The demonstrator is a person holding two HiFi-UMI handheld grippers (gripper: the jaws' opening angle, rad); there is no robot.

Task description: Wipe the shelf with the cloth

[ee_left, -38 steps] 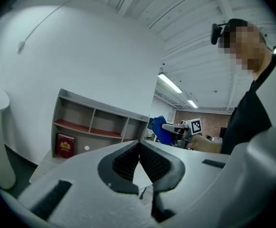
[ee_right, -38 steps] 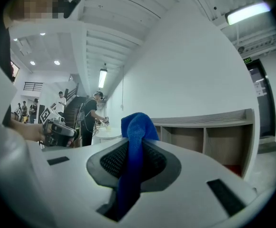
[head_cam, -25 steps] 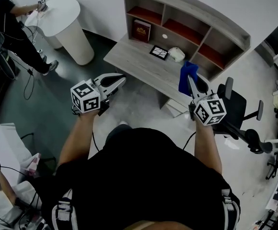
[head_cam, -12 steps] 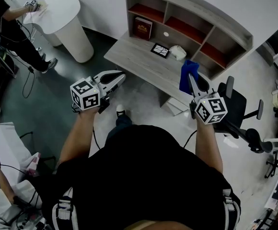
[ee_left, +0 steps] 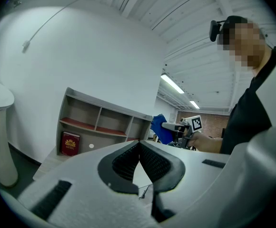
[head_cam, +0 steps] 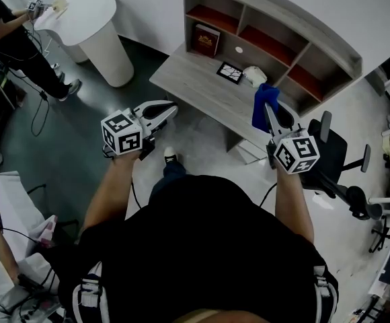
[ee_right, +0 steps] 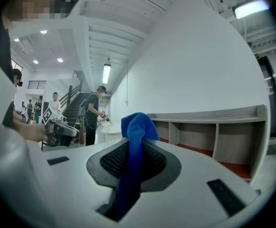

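Observation:
A grey shelf unit (head_cam: 269, 38) with red-floored compartments stands at the back of a wooden desk (head_cam: 195, 86). My right gripper (head_cam: 267, 112) is shut on a blue cloth (head_cam: 263, 101), held in the air over the desk's right end, short of the shelf. In the right gripper view the cloth (ee_right: 137, 127) hangs down between the jaws (ee_right: 134, 148), with the shelf (ee_right: 214, 132) ahead to the right. My left gripper (head_cam: 163, 109) hovers off the desk's front left corner, shut on nothing. Its view shows the shelf (ee_left: 97, 122) ahead and the cloth (ee_left: 159, 128) to the right.
A red book (head_cam: 206, 39) stands in the left compartment. A black framed card (head_cam: 230, 73) and a white object (head_cam: 252, 76) lie on the desk. An office chair (head_cam: 336, 160) is at right, a round white table (head_cam: 94, 32) with a person (head_cam: 7, 39) at far left.
Both grippers hold almost the same places. The desk and shelf have slid slightly right in the head view, and a shoe now shows below the desk's front edge.

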